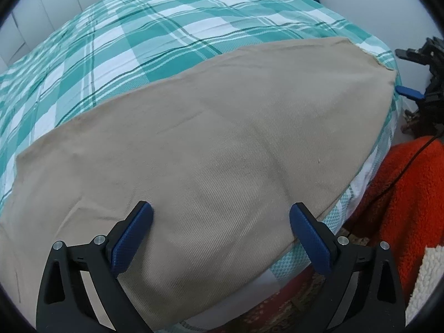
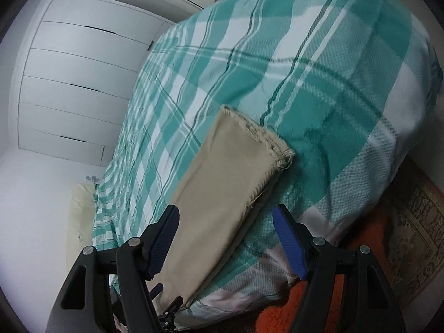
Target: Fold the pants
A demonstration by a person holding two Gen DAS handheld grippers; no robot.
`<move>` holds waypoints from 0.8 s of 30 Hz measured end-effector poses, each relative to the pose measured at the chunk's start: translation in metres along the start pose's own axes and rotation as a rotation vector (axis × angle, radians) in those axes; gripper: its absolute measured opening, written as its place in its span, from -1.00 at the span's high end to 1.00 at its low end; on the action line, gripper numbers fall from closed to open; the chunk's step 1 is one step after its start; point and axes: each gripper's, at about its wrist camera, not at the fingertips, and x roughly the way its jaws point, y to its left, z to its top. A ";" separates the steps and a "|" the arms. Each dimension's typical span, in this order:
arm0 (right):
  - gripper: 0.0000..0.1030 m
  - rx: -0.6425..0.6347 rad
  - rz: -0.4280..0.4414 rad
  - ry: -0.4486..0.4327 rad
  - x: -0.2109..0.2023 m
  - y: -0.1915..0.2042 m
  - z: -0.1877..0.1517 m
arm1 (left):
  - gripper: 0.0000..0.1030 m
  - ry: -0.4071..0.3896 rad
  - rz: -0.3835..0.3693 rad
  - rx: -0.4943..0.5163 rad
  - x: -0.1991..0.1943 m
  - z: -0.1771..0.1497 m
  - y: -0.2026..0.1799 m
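Left gripper (image 1: pixel 221 223) gapes, angled down over pants (image 1: pixel 222 138).

This is a bedroom in a home. A bed (image 1: pixel 155 27) fills most of both views, covered with a teal-and-white checked bedspread (image 2: pixel 319 63) that hangs over the mattress edge. Along the wall beyond the bed stands a run of white built-in wardrobe doors (image 2: pixel 83 63) with flat panels and thin dark handle slots. A cream-coloured pillow (image 2: pixel 80 211) lies at the far end of the bed against a plain white wall. On the floor beside the bed are a patterned oriental-style rug (image 2: pixel 416 238) and a fluffy orange blanket (image 1: pixel 408 194). Beige pants (image 1: pixel 208 152) lie spread on the bedspread, ordinary household laundry.
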 end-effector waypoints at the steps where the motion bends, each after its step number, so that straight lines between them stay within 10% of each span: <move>1: -0.37 -0.009 -0.003 0.013 0.005 0.002 0.001 | -0.95 0.000 0.001 0.000 0.000 0.000 0.000; 8: -0.34 -0.031 -0.040 0.043 0.042 0.008 0.005 | -0.96 -0.002 0.007 -0.007 0.002 -0.001 -0.001; 11: 0.23 -0.113 -0.045 0.019 0.042 0.020 -0.003 | -0.96 -0.001 0.005 -0.011 0.002 -0.001 -0.001; 18: 0.64 -0.180 -0.126 0.086 0.066 0.024 -0.007 | -0.96 0.028 -0.021 -0.022 -0.001 0.003 0.004; 24: 0.82 -0.360 0.038 -0.026 0.023 0.081 -0.019 | -0.95 -0.022 -0.138 -0.254 -0.058 -0.012 0.083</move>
